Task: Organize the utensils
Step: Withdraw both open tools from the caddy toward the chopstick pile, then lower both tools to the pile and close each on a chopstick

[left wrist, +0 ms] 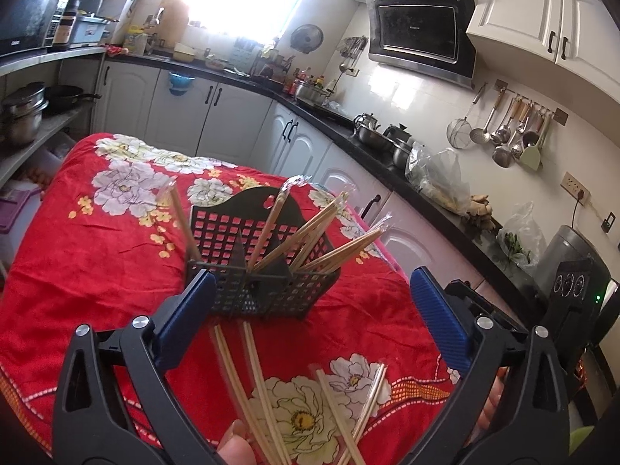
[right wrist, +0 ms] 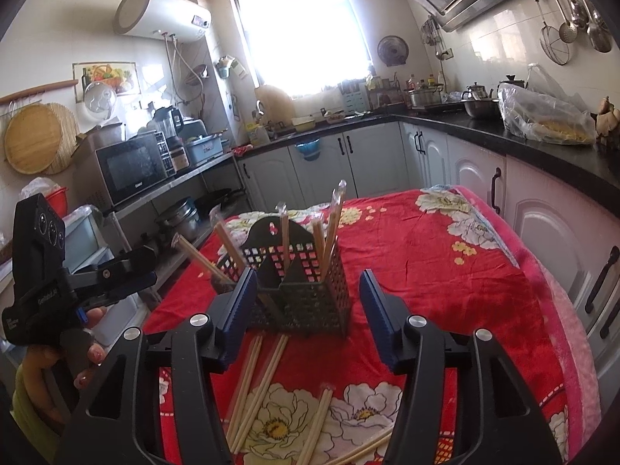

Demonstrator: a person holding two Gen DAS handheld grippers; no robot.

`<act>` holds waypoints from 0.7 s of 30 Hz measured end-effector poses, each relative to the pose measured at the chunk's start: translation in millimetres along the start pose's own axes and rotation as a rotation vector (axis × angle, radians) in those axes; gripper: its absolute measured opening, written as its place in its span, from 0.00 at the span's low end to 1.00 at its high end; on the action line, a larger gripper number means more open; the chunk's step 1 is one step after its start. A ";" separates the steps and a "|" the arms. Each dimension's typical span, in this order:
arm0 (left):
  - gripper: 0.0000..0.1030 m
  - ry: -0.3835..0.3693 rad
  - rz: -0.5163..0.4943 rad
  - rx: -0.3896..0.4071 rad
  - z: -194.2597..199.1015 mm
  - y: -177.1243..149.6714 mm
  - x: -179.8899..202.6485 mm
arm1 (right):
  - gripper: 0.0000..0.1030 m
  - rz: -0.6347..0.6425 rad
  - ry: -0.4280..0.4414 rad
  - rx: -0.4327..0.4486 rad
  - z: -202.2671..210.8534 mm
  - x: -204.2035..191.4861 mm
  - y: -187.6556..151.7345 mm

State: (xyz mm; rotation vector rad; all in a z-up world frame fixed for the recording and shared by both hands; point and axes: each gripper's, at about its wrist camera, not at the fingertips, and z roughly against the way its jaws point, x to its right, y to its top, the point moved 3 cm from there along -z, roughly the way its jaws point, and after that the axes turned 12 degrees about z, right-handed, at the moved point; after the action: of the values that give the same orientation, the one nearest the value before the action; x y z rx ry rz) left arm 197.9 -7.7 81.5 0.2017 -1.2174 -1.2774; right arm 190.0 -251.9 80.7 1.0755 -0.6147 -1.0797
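Observation:
A black mesh utensil basket (left wrist: 267, 271) stands on the red floral cloth (left wrist: 97, 255) with several wrapped chopstick pairs (left wrist: 310, 232) standing in it. It also shows in the right wrist view (right wrist: 310, 290). Loose chopsticks (left wrist: 252, 387) lie on the cloth in front of the basket, below both grippers, and show in the right wrist view (right wrist: 255, 383). My left gripper (left wrist: 314, 310) is open and empty, just short of the basket. My right gripper (right wrist: 308, 306) is open and empty, close to the basket's front. The left gripper's body (right wrist: 77, 286) shows at the left of the right wrist view.
The table's right edge runs close to white cabinets (right wrist: 542, 232) under a black counter (right wrist: 503, 131) with pots and bags. Shelves with a microwave (right wrist: 131, 166) and pots stand on the left. Ladles hang on the wall (left wrist: 507, 128).

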 end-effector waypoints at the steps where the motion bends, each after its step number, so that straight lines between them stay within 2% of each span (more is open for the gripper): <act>1: 0.90 0.003 0.001 -0.002 0.2 -0.9 -1.0 | 0.52 0.002 0.004 -0.007 -0.7 -1.4 -2.1; 11: 0.90 0.034 0.032 -0.007 5.1 -10.9 -18.5 | 0.54 0.019 0.033 -0.050 -3.9 -14.4 -17.9; 21: 0.90 0.113 0.062 -0.048 0.2 -32.8 -45.6 | 0.56 0.046 0.087 -0.139 -21.8 -32.7 -46.4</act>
State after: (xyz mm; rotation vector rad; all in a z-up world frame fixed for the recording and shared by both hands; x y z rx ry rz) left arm 186.2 16.9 32.4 0.1974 -1.0870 -1.2243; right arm 177.3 -217.0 32.5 0.9777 -0.4856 -1.0155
